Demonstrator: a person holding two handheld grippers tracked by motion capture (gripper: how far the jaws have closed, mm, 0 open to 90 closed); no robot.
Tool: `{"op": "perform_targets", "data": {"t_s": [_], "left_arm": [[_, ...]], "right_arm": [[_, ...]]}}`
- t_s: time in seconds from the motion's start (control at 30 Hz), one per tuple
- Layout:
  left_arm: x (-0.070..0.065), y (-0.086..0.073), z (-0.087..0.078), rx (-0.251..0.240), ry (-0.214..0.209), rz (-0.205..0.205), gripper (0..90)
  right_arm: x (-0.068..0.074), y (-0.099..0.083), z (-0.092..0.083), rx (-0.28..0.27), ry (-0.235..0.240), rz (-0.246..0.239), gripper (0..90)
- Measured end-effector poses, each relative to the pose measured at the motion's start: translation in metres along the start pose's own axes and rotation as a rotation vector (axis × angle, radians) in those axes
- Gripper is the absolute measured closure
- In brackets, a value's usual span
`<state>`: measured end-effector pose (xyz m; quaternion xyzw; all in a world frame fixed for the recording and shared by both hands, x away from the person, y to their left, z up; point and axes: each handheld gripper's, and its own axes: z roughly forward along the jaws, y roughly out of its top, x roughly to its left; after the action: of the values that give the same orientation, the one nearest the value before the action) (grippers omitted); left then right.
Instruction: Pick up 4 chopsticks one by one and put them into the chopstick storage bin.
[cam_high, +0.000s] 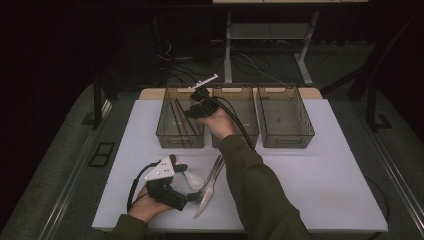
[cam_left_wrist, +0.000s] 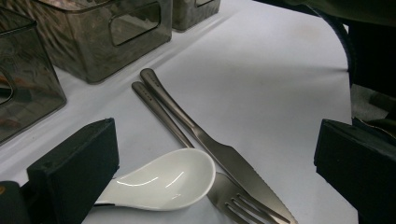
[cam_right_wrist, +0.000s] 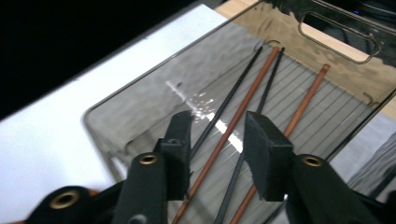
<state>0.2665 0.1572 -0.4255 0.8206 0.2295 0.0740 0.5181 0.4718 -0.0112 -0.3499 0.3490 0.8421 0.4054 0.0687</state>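
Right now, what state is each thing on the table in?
Right tool: open above the left bin, nothing between its pads.
Left tool: open, spoon between the jaws, not gripped.
Chopsticks: lying flat in the left bin.
White spoon: on the table, bowl up.
Knife and fork: flat, side by side.
Right bin: empty.

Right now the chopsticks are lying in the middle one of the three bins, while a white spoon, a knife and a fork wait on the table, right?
Not quite: the chopsticks lie in the leftmost bin, not the middle bin, as the high view shows. The rest holds: the white spoon, knife and fork lie on the table.
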Motion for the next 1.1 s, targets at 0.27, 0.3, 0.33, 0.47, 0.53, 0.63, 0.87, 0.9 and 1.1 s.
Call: {"op": "perform_targets", "data": {"t_s": [0.27, 0.3, 0.33, 0.47, 0.53, 0.63, 0.87, 0.9, 1.1], "left_arm": [[0.001, -0.001, 0.000, 0.009, 0.014, -0.006, 0.0], [0.001, -0.001, 0.000, 0.010, 0.017, -0.006, 0.0], [0.001, -0.002, -0.001, 0.006, 0.019, -0.014, 0.0], [0.004, -0.003, -0.003, 0.010, 0.029, -0.019, 0.0], [0.005, -0.004, -0.004, 0.006, 0.031, -0.026, 0.0], [0.005, -0.004, -0.004, 0.002, 0.040, -0.035, 0.0], [0.007, -0.004, -0.004, 0.007, 0.047, -0.041, 0.0], [0.007, -0.004, -0.004, 0.011, 0.046, -0.037, 0.0], [0.007, -0.004, -0.003, 0.014, 0.050, -0.036, 0.0]], "right_arm": [[-0.010, -0.028, -0.031, -0.049, 0.056, -0.020, 48.5], [-0.011, -0.032, -0.035, -0.052, 0.067, -0.014, 47.3], [-0.013, -0.035, -0.040, -0.053, 0.079, -0.016, 46.8], [-0.016, -0.051, -0.059, -0.075, 0.098, -0.031, 44.3], [-0.017, -0.059, -0.067, -0.087, 0.090, -0.043, 44.0], [-0.018, -0.069, -0.079, -0.097, 0.090, -0.055, 42.2], [-0.019, -0.096, -0.106, -0.130, 0.098, -0.055, 39.2], [-0.020, -0.100, -0.110, -0.138, 0.102, -0.055, 39.1], [-0.024, -0.133, -0.132, -0.156, 0.103, -0.046, 35.4]]}}
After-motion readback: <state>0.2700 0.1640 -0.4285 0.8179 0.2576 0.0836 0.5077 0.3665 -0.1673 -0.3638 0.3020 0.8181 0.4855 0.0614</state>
